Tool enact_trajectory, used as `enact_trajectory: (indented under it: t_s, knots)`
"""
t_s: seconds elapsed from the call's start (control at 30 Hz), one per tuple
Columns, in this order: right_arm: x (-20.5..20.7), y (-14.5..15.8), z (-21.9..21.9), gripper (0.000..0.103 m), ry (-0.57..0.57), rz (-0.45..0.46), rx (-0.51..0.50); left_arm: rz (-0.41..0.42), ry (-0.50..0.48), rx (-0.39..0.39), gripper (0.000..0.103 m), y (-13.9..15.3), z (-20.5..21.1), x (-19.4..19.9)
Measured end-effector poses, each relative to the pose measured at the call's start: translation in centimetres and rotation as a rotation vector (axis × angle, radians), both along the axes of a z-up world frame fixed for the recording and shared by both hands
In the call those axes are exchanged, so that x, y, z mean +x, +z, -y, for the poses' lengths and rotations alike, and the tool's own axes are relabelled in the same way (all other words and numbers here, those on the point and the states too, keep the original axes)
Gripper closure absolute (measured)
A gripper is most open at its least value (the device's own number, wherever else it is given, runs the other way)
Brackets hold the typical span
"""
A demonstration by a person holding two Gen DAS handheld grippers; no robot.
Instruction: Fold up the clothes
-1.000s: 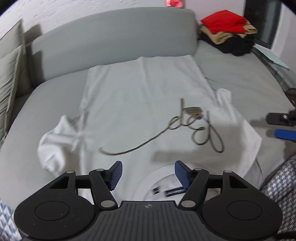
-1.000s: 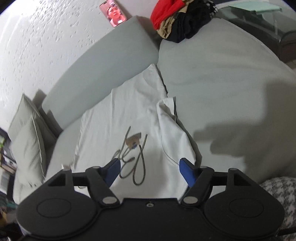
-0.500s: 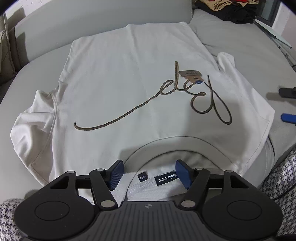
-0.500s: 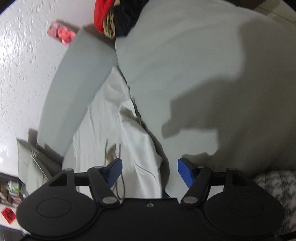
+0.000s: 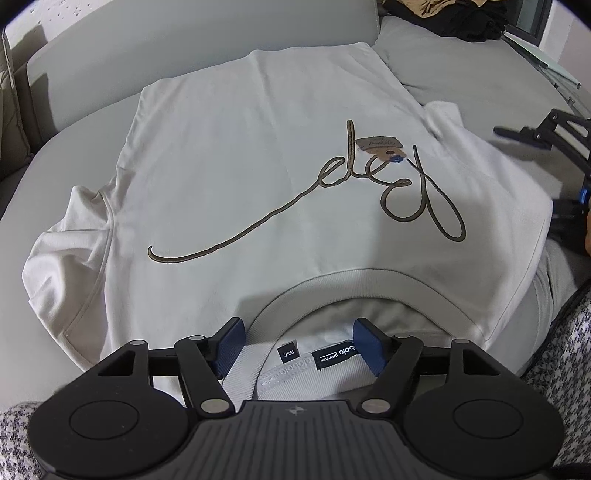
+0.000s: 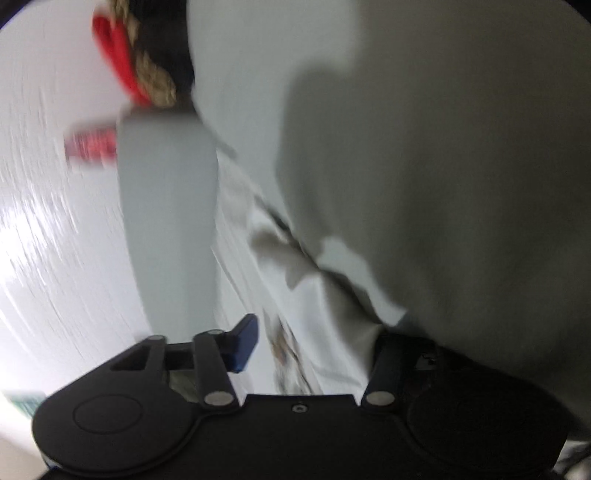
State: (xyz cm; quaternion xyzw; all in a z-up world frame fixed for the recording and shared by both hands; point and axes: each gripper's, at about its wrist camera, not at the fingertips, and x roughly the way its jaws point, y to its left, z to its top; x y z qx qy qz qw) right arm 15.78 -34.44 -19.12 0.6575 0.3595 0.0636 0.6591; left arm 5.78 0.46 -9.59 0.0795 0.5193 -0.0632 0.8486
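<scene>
Left wrist view gave me the white T-shirt [image 5: 258,177] spread front-up on the grey sofa [image 5: 461,62], its script lettering [image 5: 332,206] across the chest and a small tag [image 5: 380,146] lying on it. My left gripper [image 5: 297,343] hung over the collar [image 5: 354,284] with its blue pads apart, neck labels [image 5: 332,356] between them, nothing pinched. My right gripper [image 6: 310,343] sat at the shirt's sleeve edge; its jaws had just been closing with white fabric between them, but blur and a hidden far pad meant I could not tell whether they gripped. Dark folded clothes [image 5: 461,18] lay far back.
</scene>
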Motion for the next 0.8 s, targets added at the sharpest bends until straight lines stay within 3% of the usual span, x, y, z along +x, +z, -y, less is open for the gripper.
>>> enact_trajectory:
  t_s: [0.07,0.2,0.33,0.37,0.43,0.47,0.53,0.57,0.6,0.67,0.73,0.8]
  knots:
    - [-0.5,0.7,-0.3,0.079,-0.047,0.076,-0.011,0.004,-0.002,-0.002,0.033,0.0,-0.1,-0.1]
    - [-0.9,3.3,-0.1,0.081,-0.084,0.193,-0.129,0.010,-0.005,-0.002,0.033,0.0,0.0,-0.2]
    - [-0.2,4.6,-0.4,0.081,-0.013,0.190,-0.164,0.012,-0.003,-0.007,0.033,0.0,-0.2,-0.2]
    - [0.0,4.7,0.0,0.079,0.010,0.157,-0.168,0.012,-0.004,-0.007,0.033,0.0,-0.2,-0.2]
    - [0.4,4.2,1.4,0.060,-0.002,0.051,-0.173,0.011,-0.006,-0.006,0.033,0.1,-0.2,-0.2]
    - [0.6,3.6,1.9,0.059,-0.037,0.007,-0.136,0.011,-0.006,-0.006,0.033,0.1,-0.2,-0.2]
    - [1.0,2.6,2.7,0.060,-0.115,-0.065,-0.043,0.012,-0.006,-0.005,0.033,0.1,-0.2,-0.2]
    - [1.1,2.4,2.9,0.066,-0.146,-0.097,-0.022,0.012,-0.007,-0.004,0.033,0.1,-0.1,-0.2]
    - [1.4,2.4,2.8,0.079,-0.157,-0.132,-0.033,0.011,-0.007,-0.003,0.033,0.1,-0.1,-0.2]
    - [1.6,3.2,2.0,0.101,-0.131,-0.150,-0.158,0.010,-0.008,-0.003,0.033,0.0,-0.2,-0.2]
    - [2.1,4.8,0.9,0.101,-0.079,-0.104,-0.343,0.011,-0.009,-0.004,0.033,0.1,-0.2,-0.3]
    - [2.0,8.2,-1.9,0.101,0.037,0.089,-0.628,0.014,-0.006,-0.009,0.033,0.1,-0.4,-0.4]
